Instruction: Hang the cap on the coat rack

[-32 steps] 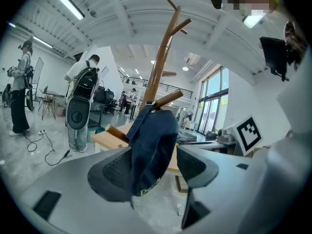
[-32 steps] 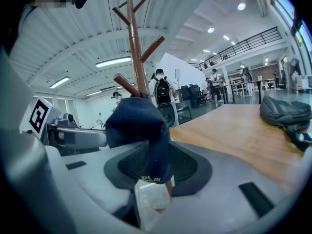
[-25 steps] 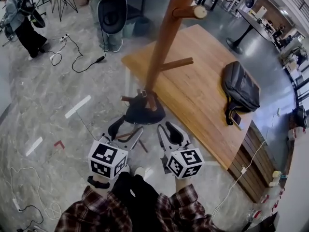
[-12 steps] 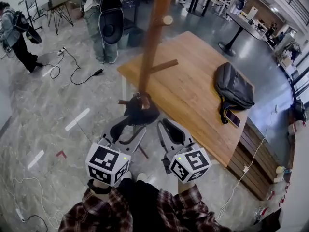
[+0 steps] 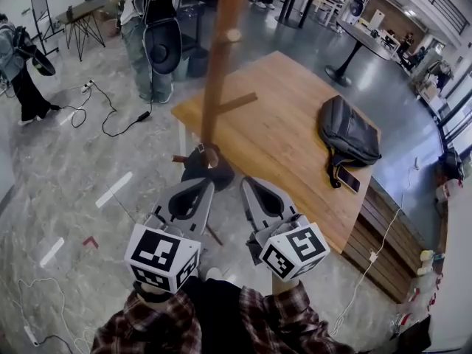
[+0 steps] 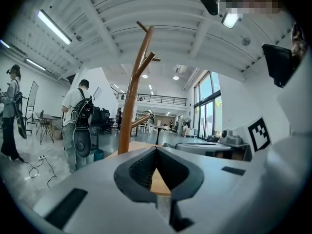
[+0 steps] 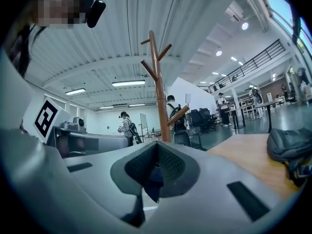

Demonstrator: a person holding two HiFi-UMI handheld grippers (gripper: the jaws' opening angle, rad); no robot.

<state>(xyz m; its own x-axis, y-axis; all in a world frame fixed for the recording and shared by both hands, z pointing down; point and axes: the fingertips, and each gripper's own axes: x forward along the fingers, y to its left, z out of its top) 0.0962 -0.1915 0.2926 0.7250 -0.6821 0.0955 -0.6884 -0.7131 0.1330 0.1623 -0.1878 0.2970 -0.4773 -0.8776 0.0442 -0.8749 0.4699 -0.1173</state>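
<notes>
The dark cap (image 5: 207,171) hangs low on the wooden coat rack (image 5: 217,65), by a short peg near the pole's foot. My left gripper (image 5: 209,186) is just below the cap, its jaws pressed together with nothing in them. A little to the cap's right, my right gripper (image 5: 246,182) is shut and empty too. The left gripper view shows the closed left gripper (image 6: 156,149) with the coat rack (image 6: 130,106) rising behind it. Over the closed right gripper (image 7: 156,144) in the right gripper view, the coat rack (image 7: 159,91) stands upright with forked pegs.
A wooden table (image 5: 287,135) stands right of the rack with a dark backpack (image 5: 348,134) and a phone (image 5: 346,180) on it. A person (image 5: 150,28) stands beyond the rack. Cables (image 5: 110,116) trail over the floor at the left.
Both grippers' jaws went from wide open to shut, and their tips came closer together under the cap. The cap stayed on the rack.
</notes>
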